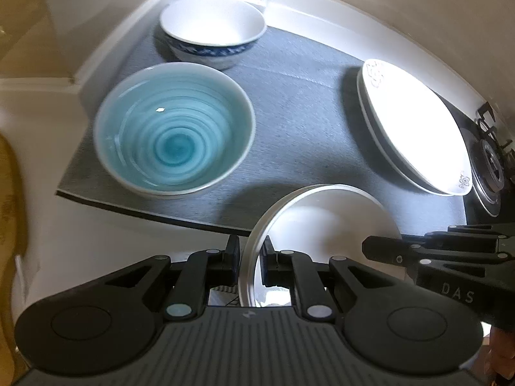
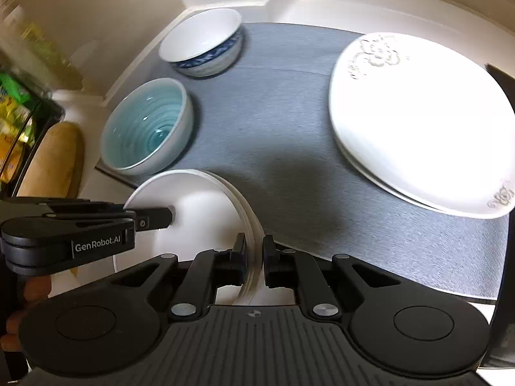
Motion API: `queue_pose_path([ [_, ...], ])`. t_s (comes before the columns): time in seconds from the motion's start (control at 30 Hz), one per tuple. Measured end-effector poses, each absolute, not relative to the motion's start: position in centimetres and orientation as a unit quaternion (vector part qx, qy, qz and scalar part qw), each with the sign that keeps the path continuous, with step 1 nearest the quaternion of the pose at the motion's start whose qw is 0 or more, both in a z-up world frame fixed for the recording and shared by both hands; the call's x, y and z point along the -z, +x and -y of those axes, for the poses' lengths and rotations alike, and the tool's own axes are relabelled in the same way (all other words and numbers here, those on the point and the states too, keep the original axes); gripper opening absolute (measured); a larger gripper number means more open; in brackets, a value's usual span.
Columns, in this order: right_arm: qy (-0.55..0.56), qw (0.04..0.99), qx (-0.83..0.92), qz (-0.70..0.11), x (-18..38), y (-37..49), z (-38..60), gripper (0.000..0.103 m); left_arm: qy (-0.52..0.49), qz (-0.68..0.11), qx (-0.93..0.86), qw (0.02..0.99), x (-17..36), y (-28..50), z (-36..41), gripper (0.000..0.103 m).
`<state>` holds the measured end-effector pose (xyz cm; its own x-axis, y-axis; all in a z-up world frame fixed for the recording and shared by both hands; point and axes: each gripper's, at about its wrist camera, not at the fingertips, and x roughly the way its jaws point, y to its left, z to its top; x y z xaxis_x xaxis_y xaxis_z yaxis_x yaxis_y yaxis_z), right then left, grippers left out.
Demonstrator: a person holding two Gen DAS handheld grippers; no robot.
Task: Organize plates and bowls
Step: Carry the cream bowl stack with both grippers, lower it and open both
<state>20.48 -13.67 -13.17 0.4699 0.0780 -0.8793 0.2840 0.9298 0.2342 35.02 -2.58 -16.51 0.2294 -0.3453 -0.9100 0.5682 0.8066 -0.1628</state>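
Note:
Both grippers hold a small white plate [image 1: 322,218] [image 2: 199,206] above the near edge of the grey mat [image 1: 289,96] [image 2: 273,112]. My left gripper [image 1: 251,254] is shut on its left rim. My right gripper [image 2: 254,254] is shut on the opposite rim, where several stacked edges show. Each gripper also appears in the other's view: the right gripper [image 1: 367,247] and the left gripper [image 2: 170,215]. On the mat stand a teal bowl [image 1: 173,128] [image 2: 148,125], a blue-and-white bowl [image 1: 212,25] [image 2: 201,38] behind it, and a stack of large white plates [image 1: 415,128] [image 2: 418,122] on the right.
White counter walls [image 1: 322,22] close in the mat at the back and left. A stove burner [image 1: 489,167] lies beyond the large plates. A wooden board [image 2: 54,157] and a black rack with packages [image 2: 16,122] sit left of the mat.

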Motion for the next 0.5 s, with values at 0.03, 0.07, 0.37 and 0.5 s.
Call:
queue_pose_path([
  [0.03,0.180,0.839,0.065,-0.509,13.2,20.4,13.9,0.011,0.104,-0.548,0.295,0.776,16.7,35.0,2.9,0.013],
  [0.07,0.182,0.839,0.068,-0.508,13.3,20.4,14.0,0.011,0.107,-0.548,0.296,0.775,16.9,35.0,3.1,0.013],
  [0.37,0.184,0.842,0.078,-0.500,14.0,20.5,14.9,0.010,0.116,-0.547,0.294,0.775,17.9,35.4,4.2,0.014],
  [0.5,0.195,0.840,0.078,-0.500,13.9,20.7,15.1,0.013,0.117,-0.534,0.297,0.783,17.2,35.1,3.5,0.049],
])
